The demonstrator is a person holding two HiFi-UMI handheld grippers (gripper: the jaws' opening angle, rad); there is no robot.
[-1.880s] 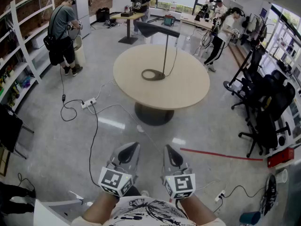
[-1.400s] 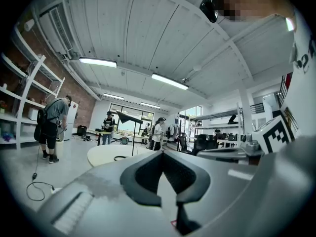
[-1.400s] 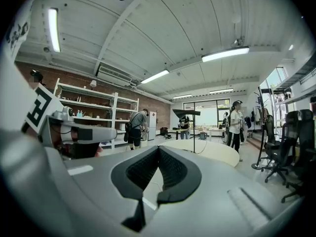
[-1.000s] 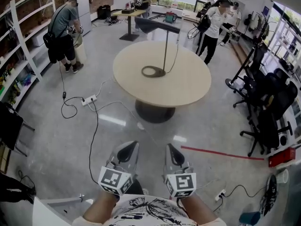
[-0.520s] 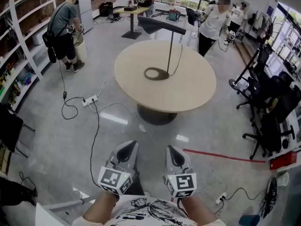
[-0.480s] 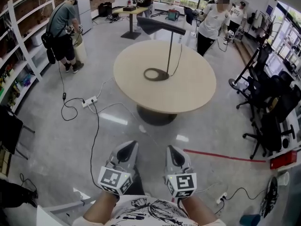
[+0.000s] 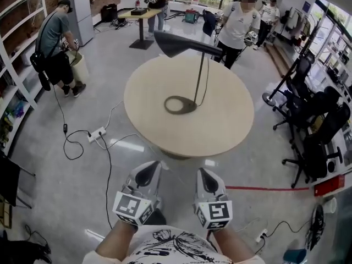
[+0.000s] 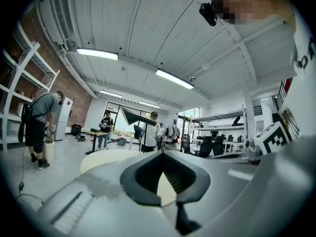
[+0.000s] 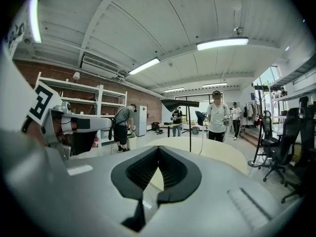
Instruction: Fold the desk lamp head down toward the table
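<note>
Open workshop floor; round table (image 7: pixel 220 131) standing ahead, desk lamp (image 7: pixel 177 44) sitting mid-table, head raised level. Head view alone is showing its ring base (image 7: pixel 167 104); the gripper views alone, ceiling lights (image 9: pixel 222 43). Left gripper (image 7: pixel 148 170) and right gripper (image 7: pixel 205 176): jaws pressing together, gripping nothing, hanging well short of the table.

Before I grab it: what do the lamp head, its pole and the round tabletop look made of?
The lamp head is matte black, likely painted metal or plastic; no glint shows. The pole is thin, dark and straight, probably metal. The tabletop is pale beige, smooth and evenly coloured, and looks like laminate or painted board; no grain is visible.
</note>
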